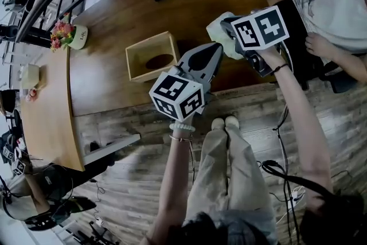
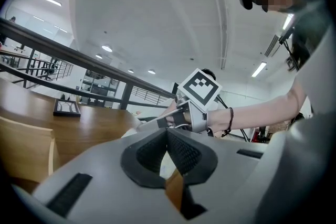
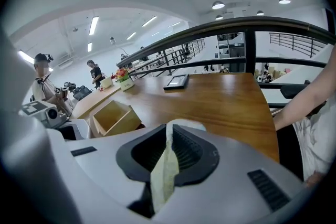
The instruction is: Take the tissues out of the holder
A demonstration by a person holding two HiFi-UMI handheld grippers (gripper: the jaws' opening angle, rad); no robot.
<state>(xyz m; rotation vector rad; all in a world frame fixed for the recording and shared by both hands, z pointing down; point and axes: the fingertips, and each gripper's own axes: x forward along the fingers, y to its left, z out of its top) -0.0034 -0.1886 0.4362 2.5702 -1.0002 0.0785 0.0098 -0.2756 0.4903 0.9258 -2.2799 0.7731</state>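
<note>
Right tongs (image 3: 169,136) are clamping a pale tissue (image 3: 164,176) above the desk (image 1: 114,26), off to the right of the wooden holder (image 1: 150,55), seemingly emptied, while the left tongs (image 1: 213,51), nearer it, are hovering pressed together on nothing.

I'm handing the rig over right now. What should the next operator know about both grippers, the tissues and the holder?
Left gripper: jaws together with nothing between them, near the right side of the light wooden box-shaped tissue holder.
Right gripper: shut on a pale crumpled tissue, held above the brown wooden table, to the right of the holder.
Done: that tissue is out of the holder.
Left: the head view shows only a dark oval opening inside the holder and no tissue. Check it closely, then probably set the held tissue down.
</note>
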